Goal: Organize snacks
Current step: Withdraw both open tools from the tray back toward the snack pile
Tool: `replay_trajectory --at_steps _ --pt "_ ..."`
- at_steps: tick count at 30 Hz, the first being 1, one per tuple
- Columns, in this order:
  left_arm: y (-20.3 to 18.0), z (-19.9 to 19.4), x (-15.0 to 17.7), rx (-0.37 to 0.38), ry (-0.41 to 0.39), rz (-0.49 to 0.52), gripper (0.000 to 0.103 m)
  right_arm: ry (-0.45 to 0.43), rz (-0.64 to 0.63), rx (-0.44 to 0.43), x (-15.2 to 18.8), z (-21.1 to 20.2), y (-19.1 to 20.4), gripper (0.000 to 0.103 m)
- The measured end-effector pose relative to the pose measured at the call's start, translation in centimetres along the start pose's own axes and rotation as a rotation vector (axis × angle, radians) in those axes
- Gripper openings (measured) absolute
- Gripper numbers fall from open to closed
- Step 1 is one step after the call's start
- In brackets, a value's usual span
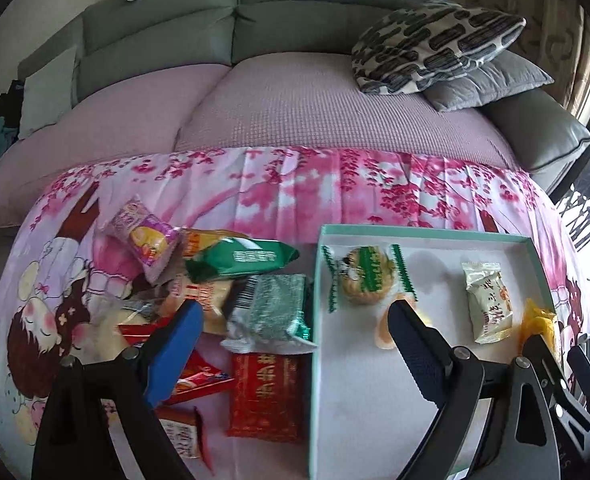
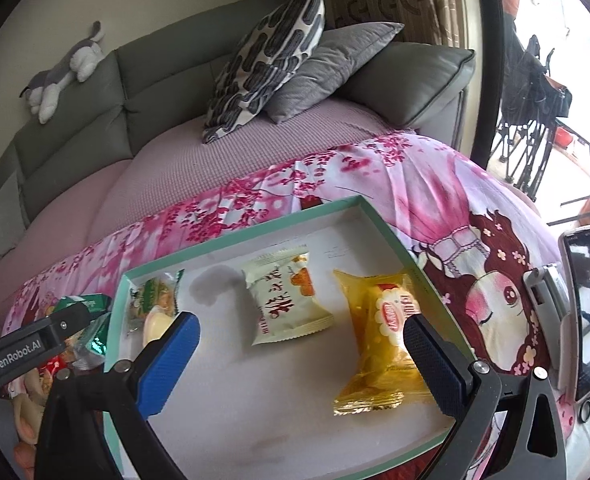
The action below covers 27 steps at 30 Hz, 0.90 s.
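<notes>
A shallow teal-rimmed box (image 1: 423, 233) (image 2: 255, 229) lies on the pink cloth. In it are a green-wrapped round cake (image 1: 365, 278) (image 2: 155, 300), a cream packet (image 1: 487, 304) (image 2: 287, 300) and a yellow packet (image 2: 383, 336) (image 1: 541, 320). A pile of snack packets (image 1: 223, 280) lies left of the box. My left gripper (image 1: 295, 308) is open and empty, straddling the box's left wall. My right gripper (image 2: 301, 324) is open and empty over the box, its black finger beside the yellow packet.
A red packet (image 1: 265, 392) lies near the box's left wall. A phone on a stand (image 2: 583, 312) sits right of the box. Behind the cloth is a grey sofa with cushions (image 1: 435, 48) (image 2: 271, 64) and a plush toy (image 2: 63, 72).
</notes>
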State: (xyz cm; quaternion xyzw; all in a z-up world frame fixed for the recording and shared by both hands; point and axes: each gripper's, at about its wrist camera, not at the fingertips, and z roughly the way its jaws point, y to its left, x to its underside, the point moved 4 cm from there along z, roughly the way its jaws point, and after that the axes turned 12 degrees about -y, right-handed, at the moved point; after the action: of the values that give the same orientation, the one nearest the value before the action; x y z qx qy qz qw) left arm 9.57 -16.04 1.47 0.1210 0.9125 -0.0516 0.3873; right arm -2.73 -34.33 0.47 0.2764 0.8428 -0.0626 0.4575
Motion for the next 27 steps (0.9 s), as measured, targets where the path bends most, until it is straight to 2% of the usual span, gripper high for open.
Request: replay_trajectory --at_steps 5,11,17,22,27 --pt "2.4 -1.0 0.1 -0.058 -0.004 -0.010 0.094 -0.010 -0.053 -0.012 0.1 -0.6 1.8 0.103" --pt "5.9 -1.6 0.4 -0.113 0.012 -0.065 0.094 0.064 -0.010 -0.059 1.1 -0.6 4.0 0.103" --pt "9.4 -2.2 1.6 -0.164 0.032 -0.121 0.094 0.099 -0.069 -0.088 2.2 -1.2 8.0 0.102" --pt "12.6 -2.1 3.0 -0.203 0.070 -0.188 0.094 0.155 -0.065 -0.124 3.4 -1.5 10.3 0.102" --pt "14.9 -2.5 4.0 -0.213 0.082 -0.242 0.094 0.188 -0.125 -0.127 4.9 -1.7 12.6 0.102"
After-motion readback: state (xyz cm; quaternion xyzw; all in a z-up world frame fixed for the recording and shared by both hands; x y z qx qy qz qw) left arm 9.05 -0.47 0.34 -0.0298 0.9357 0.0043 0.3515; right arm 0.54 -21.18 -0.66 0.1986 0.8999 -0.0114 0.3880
